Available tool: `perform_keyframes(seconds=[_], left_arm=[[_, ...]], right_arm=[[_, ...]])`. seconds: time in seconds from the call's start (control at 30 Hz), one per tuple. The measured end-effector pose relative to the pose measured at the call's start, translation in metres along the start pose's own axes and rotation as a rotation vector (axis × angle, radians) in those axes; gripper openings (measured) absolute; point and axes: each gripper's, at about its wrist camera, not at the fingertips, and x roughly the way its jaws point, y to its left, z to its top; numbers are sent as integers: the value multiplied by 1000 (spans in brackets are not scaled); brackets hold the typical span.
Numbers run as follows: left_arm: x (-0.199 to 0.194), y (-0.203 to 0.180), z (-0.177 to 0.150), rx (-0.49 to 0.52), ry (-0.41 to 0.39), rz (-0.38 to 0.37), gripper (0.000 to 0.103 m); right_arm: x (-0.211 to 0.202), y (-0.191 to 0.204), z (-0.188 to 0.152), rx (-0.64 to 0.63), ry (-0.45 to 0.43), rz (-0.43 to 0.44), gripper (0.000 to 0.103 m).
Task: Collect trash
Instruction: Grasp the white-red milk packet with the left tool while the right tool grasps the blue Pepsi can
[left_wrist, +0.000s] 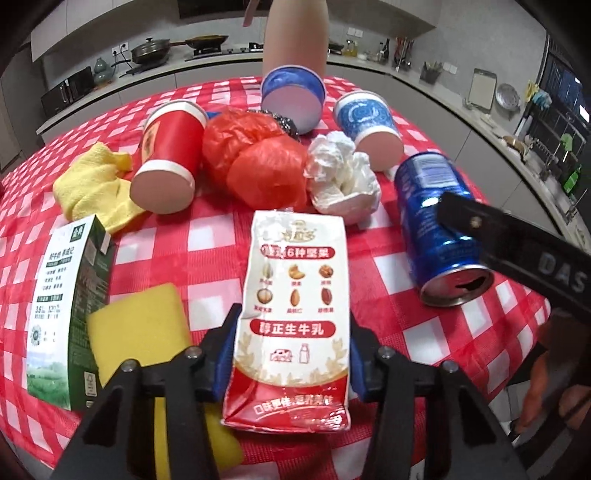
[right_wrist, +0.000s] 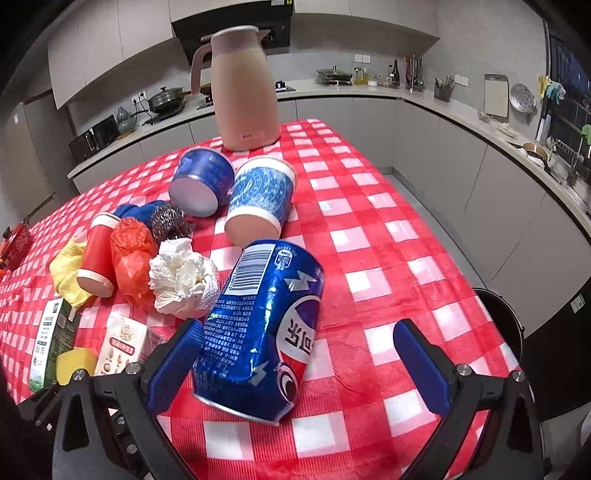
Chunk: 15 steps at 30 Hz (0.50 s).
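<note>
My left gripper (left_wrist: 291, 343) is shut on a flattened red-and-white milk pouch (left_wrist: 293, 295) that lies on the checked tablecloth (left_wrist: 207, 236). My right gripper (right_wrist: 299, 362) is open around a dented blue Pepsi can (right_wrist: 258, 328) lying on its side; its left pad touches the can, and the right pad stands apart. The can also shows in the left wrist view (left_wrist: 439, 229). Behind lie a crumpled white tissue (right_wrist: 183, 277), an orange plastic bag (left_wrist: 255, 158), a red paper cup (left_wrist: 170, 147) and two blue paper cups (right_wrist: 258, 199).
A green milk carton (left_wrist: 70, 314), a yellow sponge (left_wrist: 144, 325) and a yellow cloth (left_wrist: 92, 181) lie at the left. A steel scourer (right_wrist: 168, 221) and a pink jug (right_wrist: 243, 88) stand further back. A black bin (right_wrist: 502, 325) sits beyond the table's right edge.
</note>
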Motion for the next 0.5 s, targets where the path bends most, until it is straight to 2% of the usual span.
perform_keyframes(seconds=[0.2, 0.23, 0.33, 0.4, 0.47, 0.5], left_arm=[[-3, 4, 3, -12, -22, -25, 49], [-4, 4, 4, -7, -28, -24, 49], [-6, 4, 5, -1, -42, -24, 49], [-7, 2, 5, 3, -48, -24, 49], [-7, 3, 4, -3, -48, -29, 49], [-7, 1, 5, -3, -48, -30, 49]], right_arm=[[15, 8, 4, 5, 38, 40, 103], [17, 9, 4, 4, 41, 47, 101], [21, 11, 2, 9, 64, 130, 77], [21, 14, 2, 4, 59, 133, 75], [16, 15, 1, -7, 38, 141, 66], [14, 15, 2, -8, 34, 145, 66]])
